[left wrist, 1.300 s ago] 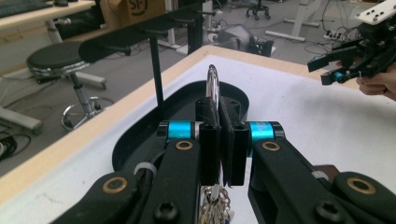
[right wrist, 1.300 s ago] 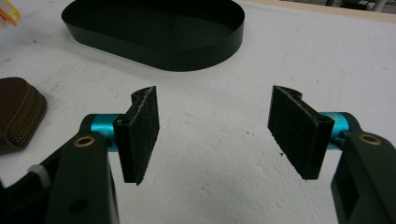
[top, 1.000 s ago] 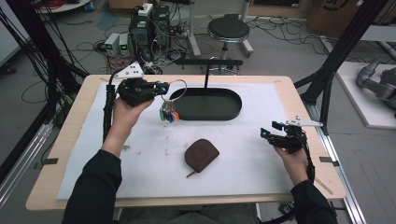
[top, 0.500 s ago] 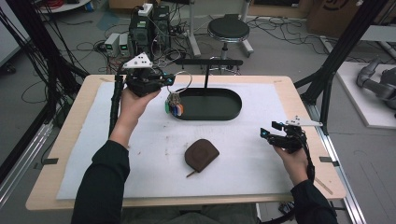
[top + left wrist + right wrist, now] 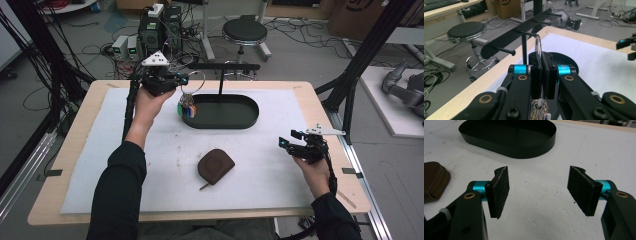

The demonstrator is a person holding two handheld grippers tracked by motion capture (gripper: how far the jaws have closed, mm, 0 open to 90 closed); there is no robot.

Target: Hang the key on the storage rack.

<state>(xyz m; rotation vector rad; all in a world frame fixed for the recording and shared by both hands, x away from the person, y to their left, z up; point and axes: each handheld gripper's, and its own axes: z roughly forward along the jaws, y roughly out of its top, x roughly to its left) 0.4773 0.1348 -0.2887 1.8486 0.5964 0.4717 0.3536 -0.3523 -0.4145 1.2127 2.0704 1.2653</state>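
Left tongs (image 5: 184, 79) clamp a key ring (image 5: 196, 81).
Keys dangle at the tray's (image 5: 250, 117) nine o'clock; right tongs (image 5: 289, 140) gape empty.

Even, soft overhead light; no hard shadows on the white foam table mat (image 5: 280, 125). High view is low-res, slightly soft, w/ mild bowing at the edges. The glossy black oval metal tray (image 5: 509, 138) shows faint sheen, no glare. Left gripper view: near black jaws blurred, bkgd sharper. Right gripper view: crisp pads, grainy mat.
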